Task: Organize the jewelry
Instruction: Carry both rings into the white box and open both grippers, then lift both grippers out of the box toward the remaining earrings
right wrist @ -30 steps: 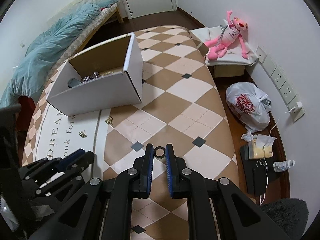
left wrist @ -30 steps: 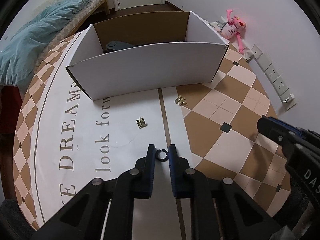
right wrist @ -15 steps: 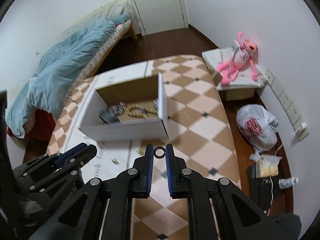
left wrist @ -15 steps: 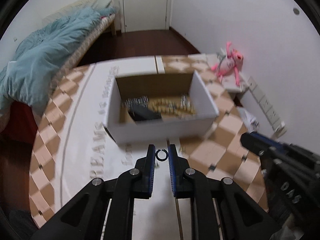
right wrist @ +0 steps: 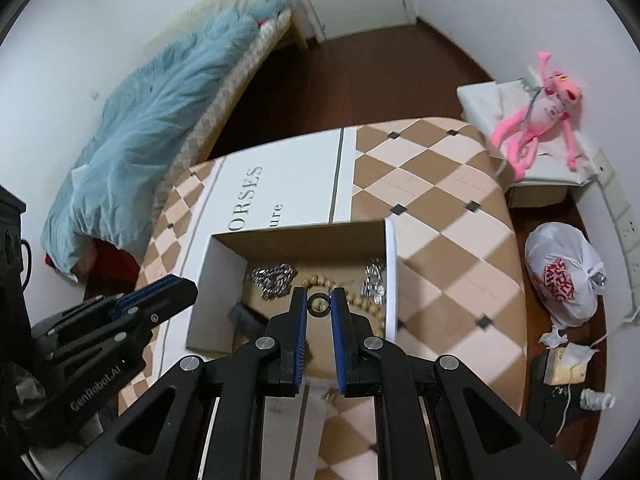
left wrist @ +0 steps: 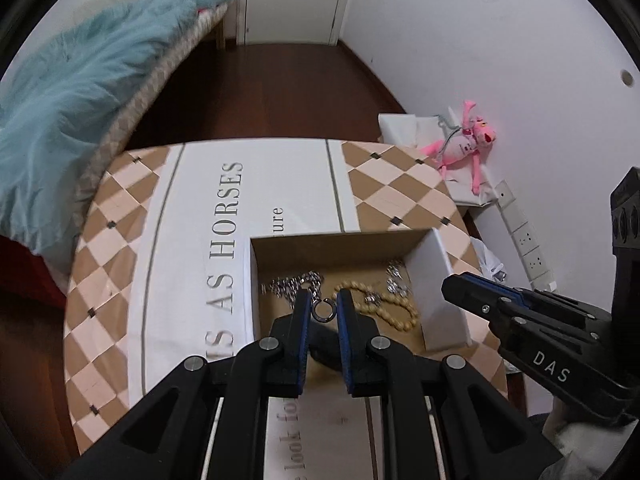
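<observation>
Jewelry rings, two pieces, each held at a tool tip above the open cardboard box (left wrist: 436, 276) at centre frame.

Item 1: open-ended metal ring (left wrist: 323, 310), pinched between the nearly closed pads of the left tool (left wrist: 323, 312). Item 2: dark closed ring (right wrist: 319, 303), clamped likewise in the right tool (right wrist: 319, 305), over the box (right wrist: 390, 276) interior.

Box contents: silver chain (left wrist: 294, 285), tan bead strand (left wrist: 394, 309), small silver pieces (left wrist: 395, 280) at the right wall, a dark object (right wrist: 244, 316) lower left in the right view.

Handling note (judgement): the step is the drop into the box. Lower each tip inside the walls before opening, one tool at a time, and release over bare cardboard so the rings neither bounce out nor tangle in the chain.

Legible writing: surface (left wrist: 192, 208) cloth reads "AS HORSES", "ure", "look fo"; right tool body, seen in the left view, "DAS"; left tool body, seen in the right view, "GenRobot.AI". Print on the white bag (right wrist: 560, 276) is not readable.
</observation>
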The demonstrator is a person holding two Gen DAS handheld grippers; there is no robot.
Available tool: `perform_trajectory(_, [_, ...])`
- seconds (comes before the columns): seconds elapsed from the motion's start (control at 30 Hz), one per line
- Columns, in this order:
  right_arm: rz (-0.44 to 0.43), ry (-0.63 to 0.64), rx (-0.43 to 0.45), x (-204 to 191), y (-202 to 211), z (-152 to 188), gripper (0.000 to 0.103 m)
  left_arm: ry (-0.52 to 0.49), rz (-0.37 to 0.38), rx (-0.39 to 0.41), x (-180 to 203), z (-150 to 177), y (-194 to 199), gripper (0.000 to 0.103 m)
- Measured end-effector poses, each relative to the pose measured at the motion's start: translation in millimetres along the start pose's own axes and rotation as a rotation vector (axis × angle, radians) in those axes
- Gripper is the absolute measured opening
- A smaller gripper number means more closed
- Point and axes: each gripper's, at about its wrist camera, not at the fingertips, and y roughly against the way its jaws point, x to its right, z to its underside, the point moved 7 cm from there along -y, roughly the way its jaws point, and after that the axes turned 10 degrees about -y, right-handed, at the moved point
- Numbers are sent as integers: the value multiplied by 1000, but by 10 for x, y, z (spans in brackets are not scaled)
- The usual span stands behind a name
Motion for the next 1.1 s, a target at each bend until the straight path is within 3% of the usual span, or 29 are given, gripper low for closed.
perform_trajectory(0.17, [44,17,-85,-14,-334,-223,13,20,42,-82,-129,-168,-283,11])
perform_trajectory(0.33, [74,7,-159,42,-545,-321,14,32,14,-171,-247,-229,-494,12])
perform_trajectory(0.4, [73,-1,-166,54,-565,-346,21,35,-16,-175,-306,-248,-495,15])
perform_trajectory(0.43, [75,-4,-163,58,-563,-362,24,34,-30,-172,-329,-262,-487,24])
perform_trajectory(0.47, [72,-4,-160,56,-550,-371,28,33,-44,-165,-350,-279,-474,45])
perform_trajectory(0.53, [76,-4,-153,66,-528,-385,31,42,-66,-148,-400,-298,-430,75])
perform_trajectory(0.67, [122,22,-115,70,-444,-419,32,39,-115,-133,-465,-310,-365,79])
perform_trajectory(0.7, [136,28,-108,70,-428,-427,38,36,-127,-133,-479,-312,-362,82])
perform_trajectory(0.73, [159,40,-95,71,-405,-423,42,28,-143,-133,-486,-296,-349,91])
perform_trajectory(0.77, [189,57,-81,72,-376,-409,53,25,-153,-131,-490,-285,-340,98])
perform_trajectory(0.87, [261,90,-55,98,-342,-363,89,20,-199,-109,-507,-220,-289,98])
perform_trajectory(0.9, [290,99,-43,114,-330,-340,95,17,-212,-100,-509,-199,-274,99])
perform_trajectory(1.1, [335,103,-21,179,-265,-238,96,17,-252,-80,-510,-92,-196,102])
